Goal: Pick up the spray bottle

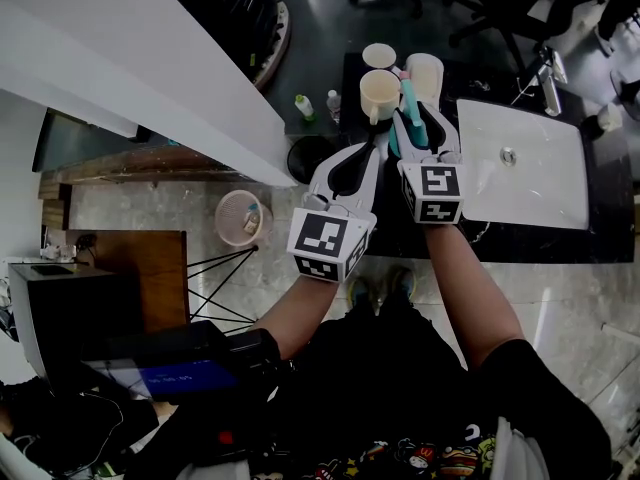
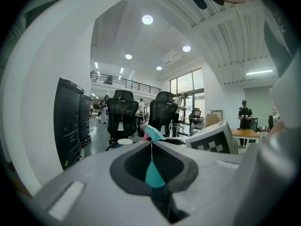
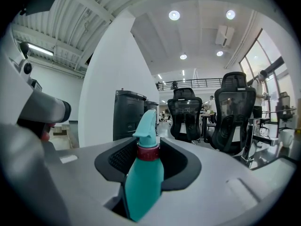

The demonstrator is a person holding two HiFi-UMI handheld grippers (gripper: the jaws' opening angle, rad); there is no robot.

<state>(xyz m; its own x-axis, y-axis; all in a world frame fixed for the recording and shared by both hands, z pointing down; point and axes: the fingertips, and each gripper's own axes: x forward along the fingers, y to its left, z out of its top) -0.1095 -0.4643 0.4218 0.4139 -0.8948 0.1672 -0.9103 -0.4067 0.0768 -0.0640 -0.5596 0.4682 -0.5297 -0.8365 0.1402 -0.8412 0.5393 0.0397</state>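
The teal spray bottle [image 3: 142, 175] with a red collar and teal trigger head stands upright between the right gripper's [image 3: 146, 150] jaws, which are shut on its neck and body. From the head view the bottle [image 1: 411, 111] sticks out past the right gripper [image 1: 417, 133], above the dark counter. The left gripper [image 1: 374, 144] is beside it on the left, jaws pressed together with nothing between them. In the left gripper view the left gripper [image 2: 151, 146] shows a closed seam, and the bottle [image 2: 153, 172] appears beyond through the hollow behind the jaws.
Three cream cups [image 1: 380, 94] stand on the dark counter [image 1: 600, 218] just beyond the grippers. A white sink basin [image 1: 520, 183] lies to the right. Two small bottles [image 1: 304, 106] and a black bin [image 1: 305, 156] are at left, a pink basket [image 1: 243, 218] on the floor.
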